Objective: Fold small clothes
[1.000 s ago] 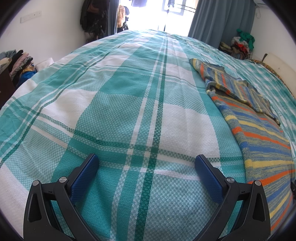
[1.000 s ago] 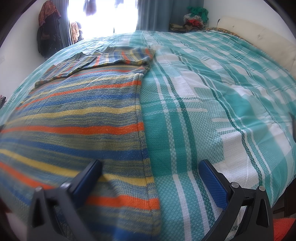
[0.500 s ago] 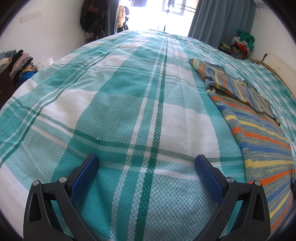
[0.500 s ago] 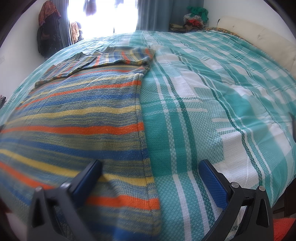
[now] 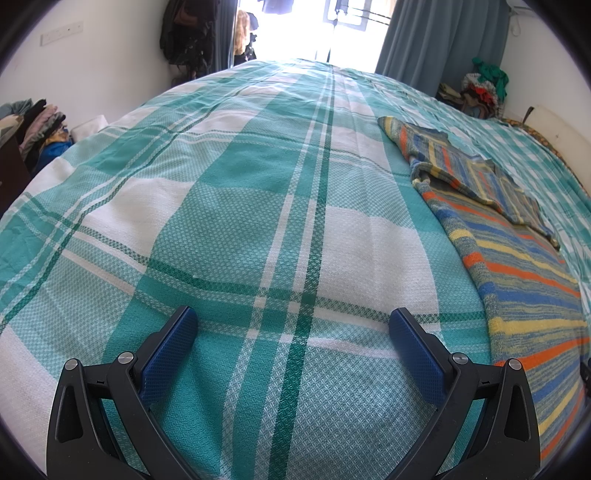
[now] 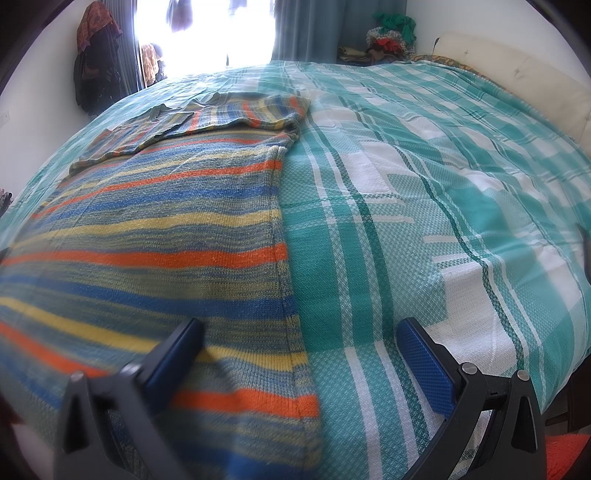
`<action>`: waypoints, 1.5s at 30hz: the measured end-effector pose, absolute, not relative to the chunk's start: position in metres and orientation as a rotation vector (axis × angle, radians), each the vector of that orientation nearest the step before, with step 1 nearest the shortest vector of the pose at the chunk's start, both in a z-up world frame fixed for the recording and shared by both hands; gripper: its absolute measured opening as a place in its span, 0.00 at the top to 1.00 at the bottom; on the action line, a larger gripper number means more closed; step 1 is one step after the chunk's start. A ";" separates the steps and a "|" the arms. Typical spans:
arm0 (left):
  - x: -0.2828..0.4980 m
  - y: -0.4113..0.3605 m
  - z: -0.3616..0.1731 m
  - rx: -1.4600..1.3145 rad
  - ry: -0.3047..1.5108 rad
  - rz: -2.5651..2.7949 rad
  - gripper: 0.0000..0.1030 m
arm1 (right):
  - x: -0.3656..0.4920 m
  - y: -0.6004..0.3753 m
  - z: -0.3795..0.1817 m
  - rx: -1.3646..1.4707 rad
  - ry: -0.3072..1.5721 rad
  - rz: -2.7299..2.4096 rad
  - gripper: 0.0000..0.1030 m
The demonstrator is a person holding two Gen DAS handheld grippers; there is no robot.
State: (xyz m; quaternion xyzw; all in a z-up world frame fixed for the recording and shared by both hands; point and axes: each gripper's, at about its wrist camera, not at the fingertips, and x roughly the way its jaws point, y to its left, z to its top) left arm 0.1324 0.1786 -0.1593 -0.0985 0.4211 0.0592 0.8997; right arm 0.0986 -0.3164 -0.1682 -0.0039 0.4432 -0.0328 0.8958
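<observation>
Tongs [image 5: 291, 325] [image 6: 299, 332] gape empty over striped sweater [image 6: 159, 240] and checked bedspread [image 5: 240, 221].

sweater [image 6: 155, 236] left side blurred, hem cropped

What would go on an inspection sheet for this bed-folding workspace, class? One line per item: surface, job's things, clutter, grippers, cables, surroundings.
Surface: bed with a teal and white checked bedsheet, lying fairly smooth.
Job's things: one striped knit sweater spread flat on the sheet, a sleeve folded across its far end.
Clutter: nothing seen on the bed besides the sweater.
Grippers: left gripper open over bare sheet, holding nothing; right gripper open, straddling the sweater's side edge, holding nothing.
Cables: nothing seen.
Surroundings: bright window with grey-blue curtain; dark clothes hanging on the wall; clothes pile in the far corner; stacked clothes beside the bed.
</observation>
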 end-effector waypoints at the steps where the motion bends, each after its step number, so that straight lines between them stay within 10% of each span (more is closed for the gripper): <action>1: 0.133 0.178 -0.159 -0.204 0.871 0.123 0.01 | 0.099 -0.316 -0.168 -0.008 0.918 -0.068 0.00; 20: 0.062 0.155 -0.097 -0.340 1.018 -0.230 0.03 | 0.096 -0.383 -0.084 0.111 0.926 -0.029 0.00; 24: 0.045 0.108 -0.107 -0.217 1.088 -0.342 0.18 | 0.091 -0.379 -0.082 0.073 1.134 0.157 0.01; 29: 0.046 0.088 -0.116 -0.115 1.123 -0.290 0.27 | 0.067 -0.359 -0.117 0.151 1.298 0.291 0.14; 32: 0.045 0.085 -0.120 -0.106 1.171 -0.300 0.66 | 0.067 -0.352 -0.138 0.180 1.327 0.273 0.30; 33: 0.046 0.084 -0.122 -0.120 1.202 -0.326 0.96 | 0.068 -0.349 -0.143 0.210 1.345 0.305 0.53; 34: 0.043 0.086 -0.121 -0.146 1.217 -0.333 0.97 | 0.069 -0.346 -0.146 0.227 1.357 0.337 0.94; 45: 0.174 0.129 -0.067 -0.610 1.071 -0.366 0.97 | 0.150 -0.378 -0.094 0.507 1.172 0.345 0.94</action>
